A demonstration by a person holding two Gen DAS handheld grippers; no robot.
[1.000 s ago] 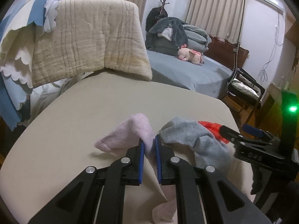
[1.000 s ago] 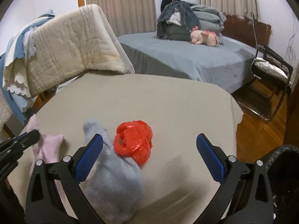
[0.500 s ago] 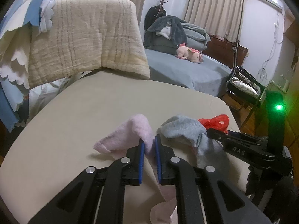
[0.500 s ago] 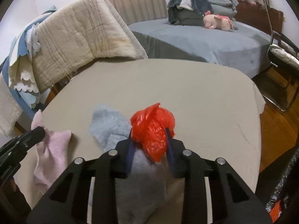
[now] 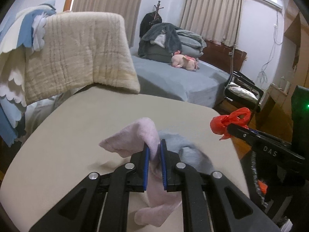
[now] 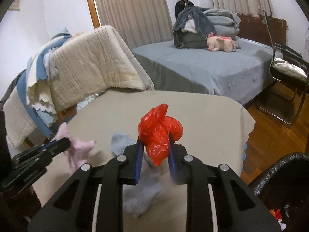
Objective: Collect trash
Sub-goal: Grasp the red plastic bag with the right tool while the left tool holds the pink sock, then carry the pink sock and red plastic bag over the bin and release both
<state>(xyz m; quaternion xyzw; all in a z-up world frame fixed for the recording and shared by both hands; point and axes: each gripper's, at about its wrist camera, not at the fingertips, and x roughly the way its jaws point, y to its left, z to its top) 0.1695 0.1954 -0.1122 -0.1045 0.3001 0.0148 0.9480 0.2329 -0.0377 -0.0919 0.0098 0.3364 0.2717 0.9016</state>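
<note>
Crumpled red plastic bag (image 6: 161,131) sits pinched in the right gripper (image 6: 154,150), whose jaws are closing on it, lifted clear of the beige tablecloth (image 6: 202,119). The left gripper (image 5: 154,154) is clamped on a pink fleecy sock (image 5: 133,137), with a grey sock (image 6: 139,189) lying between them. Looks like the grab step is done; next it needs carrying over to the black-lined bin (image 6: 280,170) and dropping in. Only the right wrist view really shows that bin; the left view shows the bag from the side.

- We see a red plastic bag (image 6: 159,133).
- We see a pale pink cloth (image 5: 135,139) and a grey sock (image 6: 141,193).
- Our worktop (image 6: 202,116) is beige; the bed (image 6: 212,67) is blue-grey.
</note>
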